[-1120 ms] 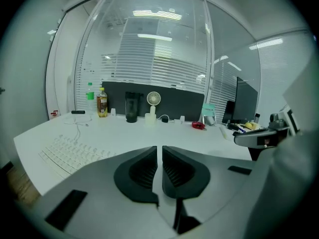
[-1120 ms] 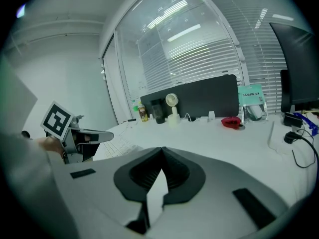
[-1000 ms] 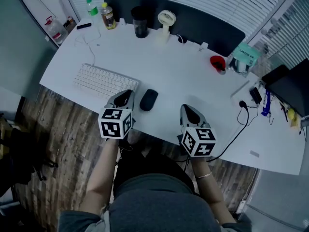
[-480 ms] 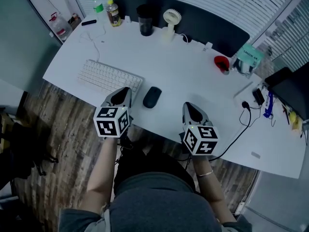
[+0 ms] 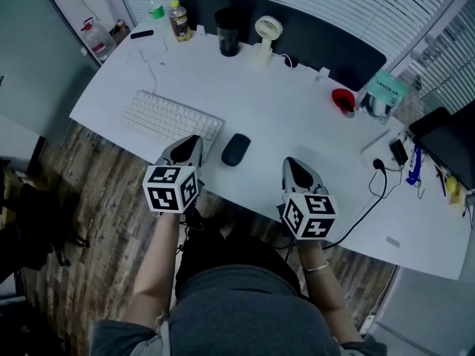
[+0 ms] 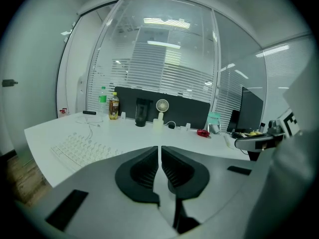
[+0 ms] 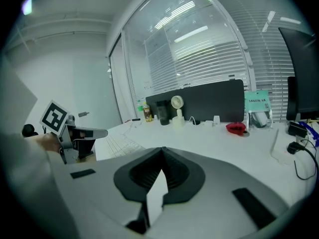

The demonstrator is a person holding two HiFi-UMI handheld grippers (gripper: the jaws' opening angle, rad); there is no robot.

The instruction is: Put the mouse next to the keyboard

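Note:
A black mouse (image 5: 236,149) lies on the white desk (image 5: 297,117), just right of the white keyboard (image 5: 172,119) and apart from it. My left gripper (image 5: 191,142) hovers at the desk's front edge, by the keyboard's right end and left of the mouse, jaws shut and empty (image 6: 159,147). My right gripper (image 5: 292,165) hangs over the front edge to the right of the mouse, jaws closed tip to tip on nothing (image 7: 162,151). The keyboard (image 6: 82,148) also shows in the left gripper view; the mouse is hidden behind the jaws in both gripper views.
Along the desk's back stand two bottles (image 5: 179,21), a black cup (image 5: 228,33) and a small white fan (image 5: 266,35). A red item (image 5: 343,99), a teal box (image 5: 386,91) and a black cable (image 5: 375,180) sit at the right. A dark screen (image 5: 445,136) stands far right.
Only the head view has shifted a little; both grippers, the mouse and the keyboard keep their places relative to each other.

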